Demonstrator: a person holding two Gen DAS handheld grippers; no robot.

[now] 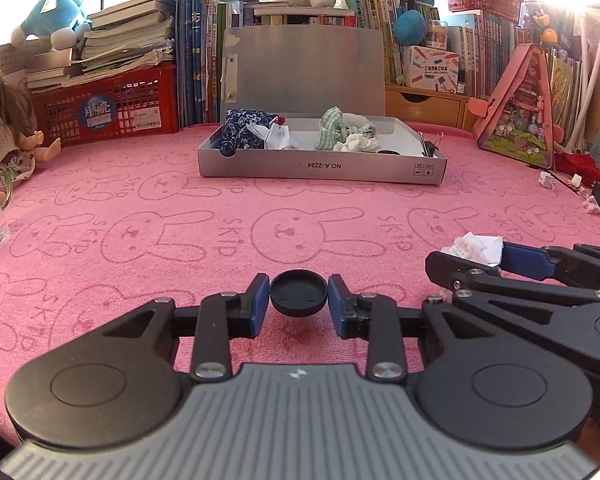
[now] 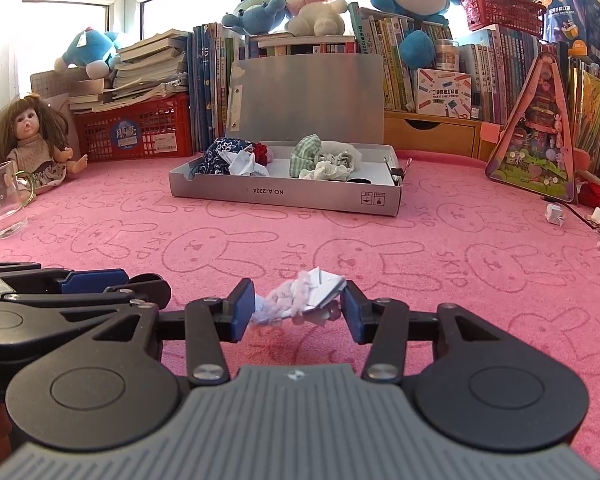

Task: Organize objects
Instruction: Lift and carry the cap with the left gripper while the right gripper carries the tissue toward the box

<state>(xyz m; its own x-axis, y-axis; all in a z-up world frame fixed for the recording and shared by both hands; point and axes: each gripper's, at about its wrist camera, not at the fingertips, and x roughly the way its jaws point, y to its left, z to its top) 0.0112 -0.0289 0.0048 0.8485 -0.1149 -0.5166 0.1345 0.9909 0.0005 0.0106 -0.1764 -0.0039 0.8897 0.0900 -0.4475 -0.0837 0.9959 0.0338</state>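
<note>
Both tongs are loaded. Left tongs (image 1: 299,298) are drawn narrow onto a small black round cap (image 1: 298,292), with the blue pads pressing its two sides and the cap lifted just clear of the pink bunny-print cloth (image 1: 140,220) covering the bench, as the shadow beneath suggests. Right tongs (image 2: 299,306) grip a crumpled wad of white paper (image 2: 300,294) at a middling width, the pads bearing on its two ends. Each item is held across its width so that it cannot roll or slip out during carriage. Both tongs sit side by side near the front edge of the bench, pointed toward the open grey box (image 1: 320,166), which lies well apart toward the back edge with its lid propped upright against the row of books (image 1: 400,40). The box already contains folded cloths and other paper wads, so it is judged to be the collection point. More small paper scraps (image 2: 554,213) lie near the right edge of the bench and remain outside the box. A glass cup (image 2: 2,200) and a doll (image 2: 34,140) occupy the left edge, out of the transfer path.
</note>
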